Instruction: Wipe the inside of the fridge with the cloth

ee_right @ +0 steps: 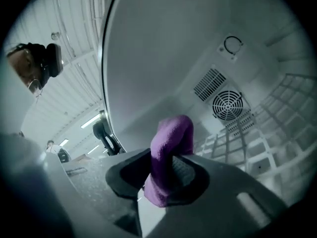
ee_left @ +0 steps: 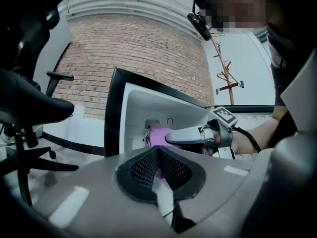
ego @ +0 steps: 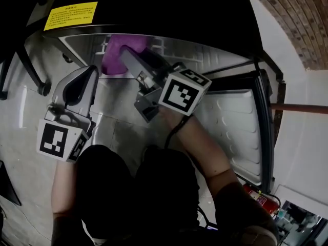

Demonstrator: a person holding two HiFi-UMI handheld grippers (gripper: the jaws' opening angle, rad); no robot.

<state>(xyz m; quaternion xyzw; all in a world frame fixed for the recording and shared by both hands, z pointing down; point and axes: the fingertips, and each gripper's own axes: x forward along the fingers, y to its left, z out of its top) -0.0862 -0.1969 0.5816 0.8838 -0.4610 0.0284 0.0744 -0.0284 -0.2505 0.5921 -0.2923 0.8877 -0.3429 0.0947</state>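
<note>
Purple cloth (ee_right: pixel 172 145) in right hand-held gripper (ee_right: pixel 161 175), yellow label (ego: pixel 70 15) (print unreadable)

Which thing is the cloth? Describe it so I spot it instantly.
Look inside the open fridge, toward its pale back wall with the round fan grille. The cloth is the purple wad pinched in the tongs of the right gripper, the only coloured, soft thing among pale walls.
</note>
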